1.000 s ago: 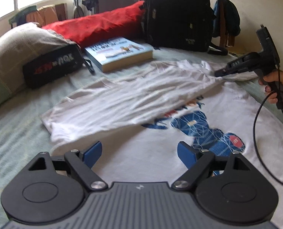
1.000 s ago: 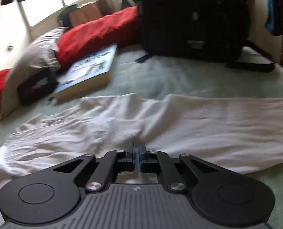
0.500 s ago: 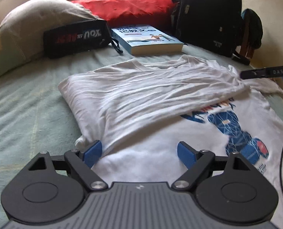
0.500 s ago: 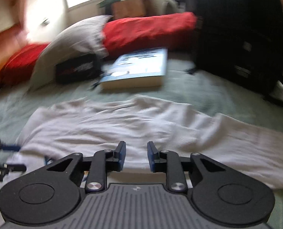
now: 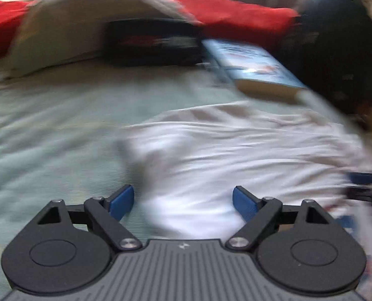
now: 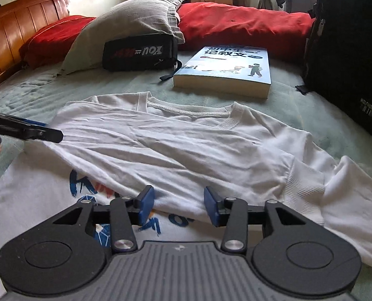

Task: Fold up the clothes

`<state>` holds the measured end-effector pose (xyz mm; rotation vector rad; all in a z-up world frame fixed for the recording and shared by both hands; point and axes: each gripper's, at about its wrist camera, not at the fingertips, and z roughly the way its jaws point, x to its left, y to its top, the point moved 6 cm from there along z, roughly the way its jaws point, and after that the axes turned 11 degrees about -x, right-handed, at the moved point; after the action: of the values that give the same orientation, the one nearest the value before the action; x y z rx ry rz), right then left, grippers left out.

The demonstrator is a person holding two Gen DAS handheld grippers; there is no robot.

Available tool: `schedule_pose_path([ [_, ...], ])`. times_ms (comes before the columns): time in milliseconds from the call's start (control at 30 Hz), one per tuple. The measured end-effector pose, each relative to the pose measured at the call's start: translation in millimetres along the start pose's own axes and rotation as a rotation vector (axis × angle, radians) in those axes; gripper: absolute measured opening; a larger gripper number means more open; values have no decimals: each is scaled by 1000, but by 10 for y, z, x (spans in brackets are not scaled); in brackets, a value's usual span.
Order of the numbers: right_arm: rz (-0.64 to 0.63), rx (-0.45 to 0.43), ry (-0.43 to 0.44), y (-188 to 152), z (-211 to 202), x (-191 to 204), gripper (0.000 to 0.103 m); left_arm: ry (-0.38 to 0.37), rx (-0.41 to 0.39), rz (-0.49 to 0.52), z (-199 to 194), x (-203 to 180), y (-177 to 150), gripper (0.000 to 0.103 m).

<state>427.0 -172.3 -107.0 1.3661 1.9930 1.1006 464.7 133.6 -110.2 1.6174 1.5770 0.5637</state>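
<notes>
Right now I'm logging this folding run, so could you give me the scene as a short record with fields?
surface: bed with pale green sheet
garment: white T-shirt, blue print, one side folded across the front
left tongs: open, at the shirt's edge, view blurred
right tongs: open, just above the folded layer's edge
behind shirt: book, black pouch, grey pillow, red pillow
right side: black backpack

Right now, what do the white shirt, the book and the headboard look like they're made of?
White shirt: soft knit, probably cotton, matte; it wrinkles and has a ribbed collar. Book: paper, glossy printed cover, with a cream page edge showing. Headboard: wood, apparently varnished orange-brown, with panel grooves and a sheen.
</notes>
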Motion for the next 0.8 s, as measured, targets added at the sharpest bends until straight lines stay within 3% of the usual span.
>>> schedule_pose_path([
  [67,-13,-6,-4,6,-27,15,51,-38,-37,-51,-119,65,121,86],
  [167,6,-17,17,44,-72,66,52,-106,-89,-48,-188,-35,353,88],
  [267,7,-32,42,82,-119,147,56,-207,-43,-108,-12,-179,420,89],
  [333,-9,-39,48,96,-155,206,57,-224,1,-155,180,-188,372,89],
  [400,-16,-44,56,102,-197,235,58,-135,28,-141,343,-93,274,87],
  [467,-17,-52,53,100,-248,229,58,-56,-5,-89,368,43,239,77],
  [567,-21,-62,45,92,-322,199,59,32,-32,-54,200,135,274,81],
  [667,-18,-67,44,87,-372,189,59,-26,-96,88,-117,3,265,88],
  [800,-21,-75,47,84,-452,226,62,36,-158,320,-336,-164,96,93],
])
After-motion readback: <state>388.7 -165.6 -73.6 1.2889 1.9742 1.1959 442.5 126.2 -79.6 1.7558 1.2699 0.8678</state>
